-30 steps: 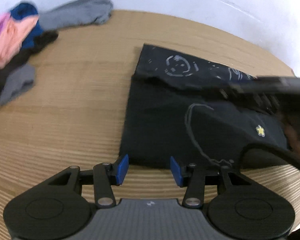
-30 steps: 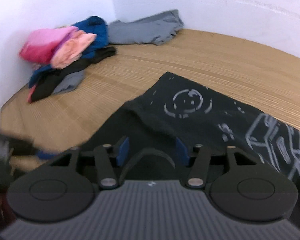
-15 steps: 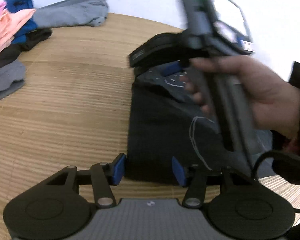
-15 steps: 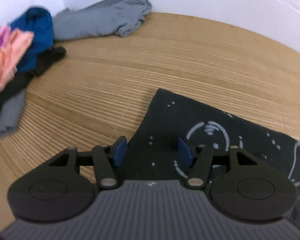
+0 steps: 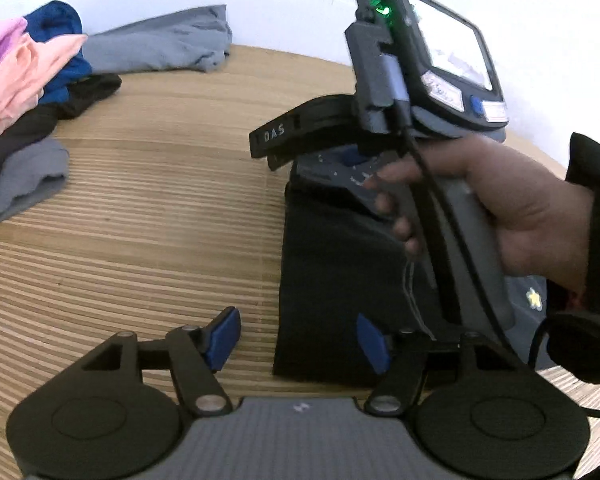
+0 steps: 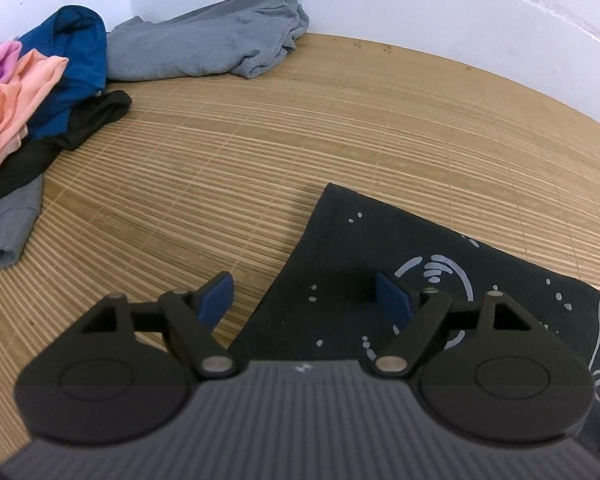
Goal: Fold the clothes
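A black T-shirt with pale printed drawings lies folded flat on the bamboo mat. My left gripper hovers over its near left edge, jaws opening, one blue pad over the mat and the other over the cloth, neither pressing on it. My right gripper straddles the shirt's far left edge in the same way, jaws opening wide, gripping nothing. In the left wrist view a hand holds the right gripper's body over the far end of the shirt.
A heap of clothes, pink, peach, blue, black and grey, sits at the left by the wall. A crumpled grey garment lies along the back wall. Bare bamboo mat stretches between the heap and the shirt.
Both grippers' jaws have spread wider. The right gripper has swung from the shirt's middle to its far left edge, and the left gripper has stayed at the near edge.
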